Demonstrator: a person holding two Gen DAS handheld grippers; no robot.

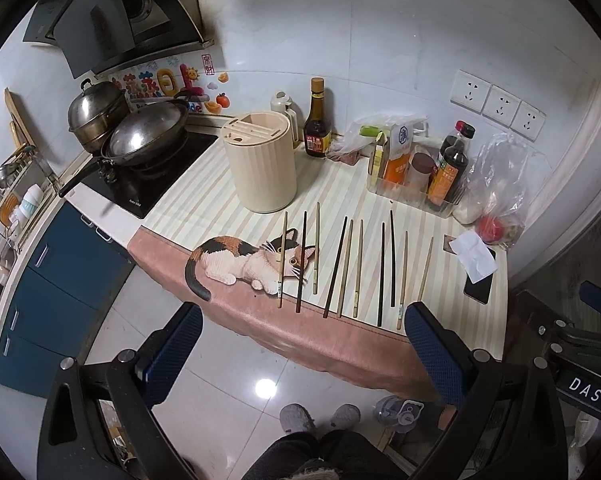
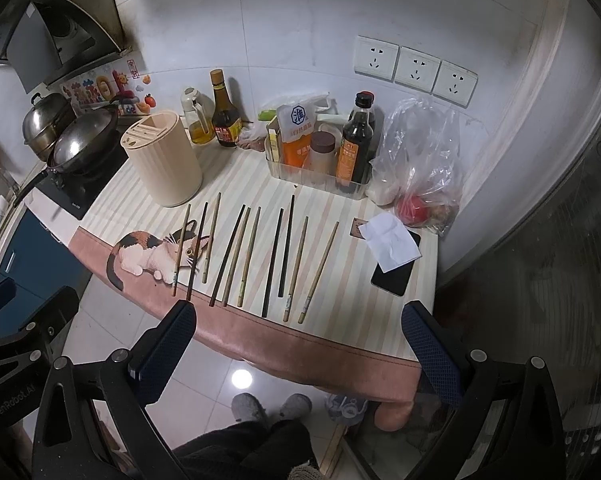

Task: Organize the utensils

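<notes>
Both your grippers hang off the near edge of the table, above the floor tiles, nothing between the fingers. Left gripper (image 1: pixel 302 328): jaws spread wide, empty. Right gripper (image 2: pixel 298 326): same, wide and empty. In the left wrist view the right gripper's body is cut off at the right edge; in the right wrist view the left one is clipped at the left edge.

Chopsticks (image 1: pixel 342 268) lie side by side in a loose row on the striped table mat (image 1: pixel 204 200), tips pointing away from you, thick ends near the mat's pink border. Mix of dark and pale sticks; ten countable in the left view, and the leftmost three cross the cat print (image 1: pixel 240 260). Markings near the ends of a few pale sticks are too small to read.

Beige utensil holder (image 1: pixel 262 162) stands upright behind the row's left end, slotted top; its inside isn't visible. Phone (image 1: pixel 480 280) sits right of the row, partly covered by a white paper (image 1: pixel 474 254). Contents of the clear bag (image 1: pixel 500 196) are hard to make out beyond something red. Your slippers (image 1: pixel 296 418) show below, legs cut off by the frame.
</notes>
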